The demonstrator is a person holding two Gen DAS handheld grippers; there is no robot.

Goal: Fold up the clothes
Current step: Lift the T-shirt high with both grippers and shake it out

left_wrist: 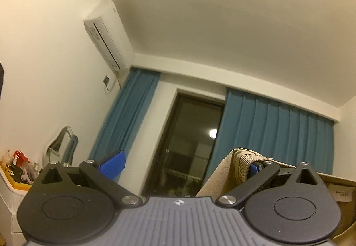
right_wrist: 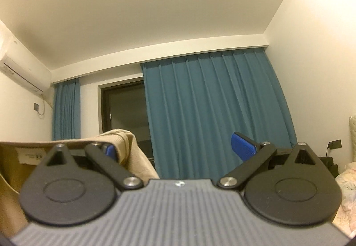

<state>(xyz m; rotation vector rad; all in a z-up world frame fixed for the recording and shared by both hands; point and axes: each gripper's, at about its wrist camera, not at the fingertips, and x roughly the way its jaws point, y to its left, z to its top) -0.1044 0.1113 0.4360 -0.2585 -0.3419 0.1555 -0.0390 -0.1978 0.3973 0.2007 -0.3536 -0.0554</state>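
Both cameras tilt up toward the ceiling and the far wall, where blue curtains (right_wrist: 211,108) flank a dark window (left_wrist: 189,141) and an air conditioner (left_wrist: 104,36) hangs high on the side wall. The left tool (left_wrist: 184,167) stands wide open, its two blue pads far apart: the left pad (left_wrist: 112,167) is bare, while the other is mostly hidden behind a beige knit garment (left_wrist: 242,163) whose ribbed edge drapes over that finger — hooked there, not pinched between the two. The right tool (right_wrist: 176,148) is also spread wide; its right pad (right_wrist: 242,145) is bare against the curtain, and the same beige garment (right_wrist: 124,145) lies folded over its left finger, hanging down past the linkage. So the cloth is held up in the air, strung between the inner fingers of the two tools, with a white label (right_wrist: 29,155) showing on the stretch between them. A wavy-framed mirror (left_wrist: 61,148) and a cluttered yellow tray (left_wrist: 13,177) sit at the lower left, and pale bedding (right_wrist: 347,186) shows at the far right.
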